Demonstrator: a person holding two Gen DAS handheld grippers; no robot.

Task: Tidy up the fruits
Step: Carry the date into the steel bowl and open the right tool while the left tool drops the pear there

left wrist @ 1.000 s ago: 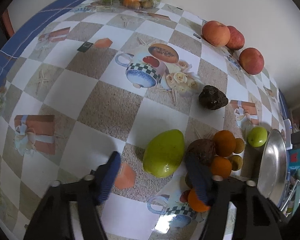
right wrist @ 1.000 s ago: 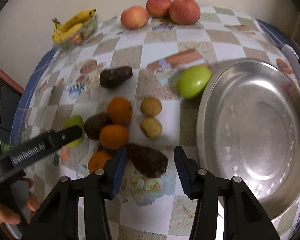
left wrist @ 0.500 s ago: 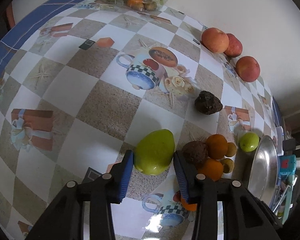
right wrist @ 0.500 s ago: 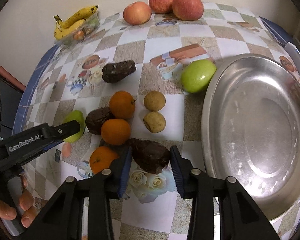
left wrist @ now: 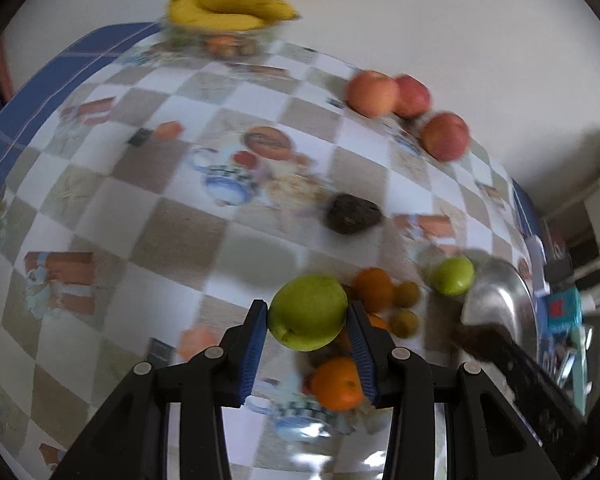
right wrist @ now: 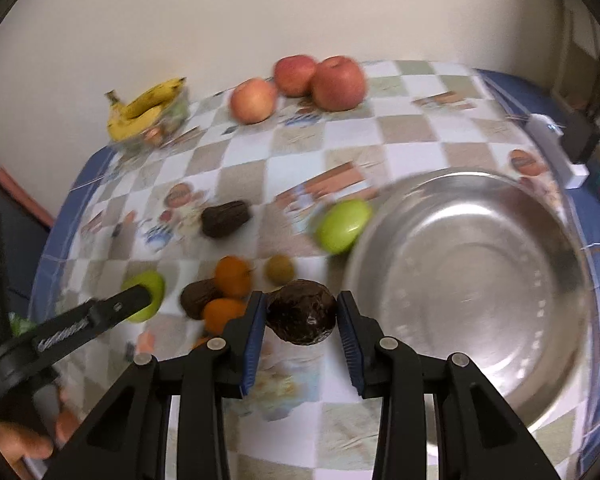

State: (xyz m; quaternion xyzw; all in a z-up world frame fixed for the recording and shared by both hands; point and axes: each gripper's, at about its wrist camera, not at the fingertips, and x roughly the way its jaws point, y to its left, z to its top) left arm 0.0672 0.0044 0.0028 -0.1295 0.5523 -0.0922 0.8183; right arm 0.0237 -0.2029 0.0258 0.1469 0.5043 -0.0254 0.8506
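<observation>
My left gripper (left wrist: 307, 334) is shut on a large green mango (left wrist: 308, 311), held just above the checked tablecloth. My right gripper (right wrist: 301, 330) is shut on a dark brown avocado (right wrist: 302, 311), lifted beside the steel bowl (right wrist: 472, 280). Under the mango lie oranges (left wrist: 336, 382) and small brownish fruits (left wrist: 406, 294). A green apple (right wrist: 343, 224) rests against the bowl's left rim. In the right wrist view the left gripper's finger (right wrist: 100, 314) covers part of the mango (right wrist: 146, 294). Both views are blurred.
Three red apples (right wrist: 336, 82) sit by the far wall. Bananas (left wrist: 228, 10) lie on a clear tray (left wrist: 220, 38) at the far corner. Another dark avocado (left wrist: 352, 214) lies mid-table, and one more (right wrist: 198, 298) sits by the oranges. A hand (right wrist: 24, 440) shows at lower left.
Both grippers closed on their fruit, the left on the mango and the right on the avocado. Both then rose from the table with the fruit held.
</observation>
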